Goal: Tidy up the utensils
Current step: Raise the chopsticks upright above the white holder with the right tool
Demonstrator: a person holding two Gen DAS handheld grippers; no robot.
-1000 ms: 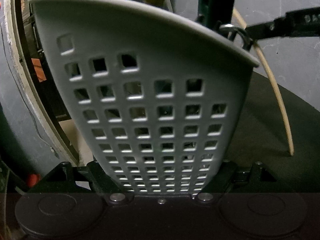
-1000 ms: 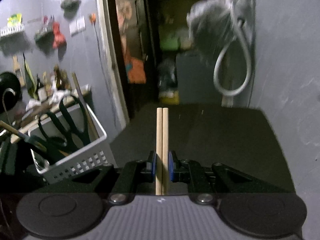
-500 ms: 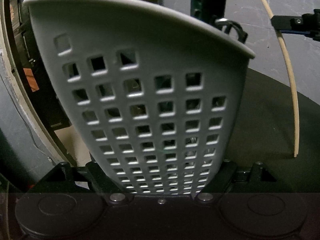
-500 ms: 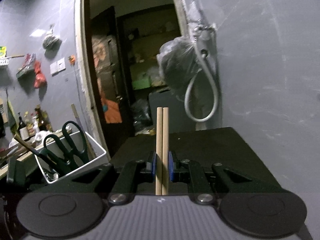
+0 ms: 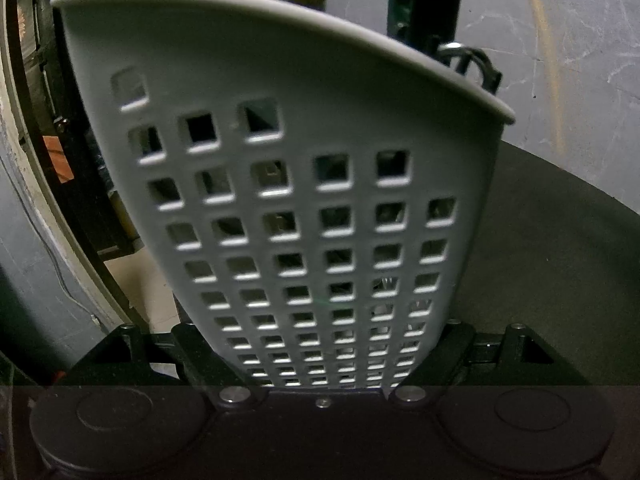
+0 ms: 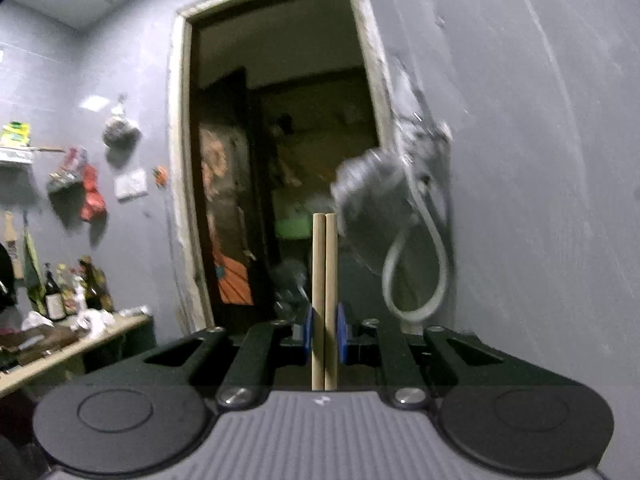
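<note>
The pair of chopsticks [image 6: 324, 300] is clamped upright between the right hand-held gripper [image 6: 324, 330]'s blue pads, raised off the surface, probably for dropping in tips-down. The perforated utensil basket [image 5: 304, 208] is gripped by the left hand-held gripper [image 5: 320, 360], apparently to be kept steady.

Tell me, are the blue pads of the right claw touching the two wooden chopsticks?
Touching. The right wrist view shows the right claw closed on the wooden chopsticks: each blue pad presses flat against a stick, no gap on either side.
</note>
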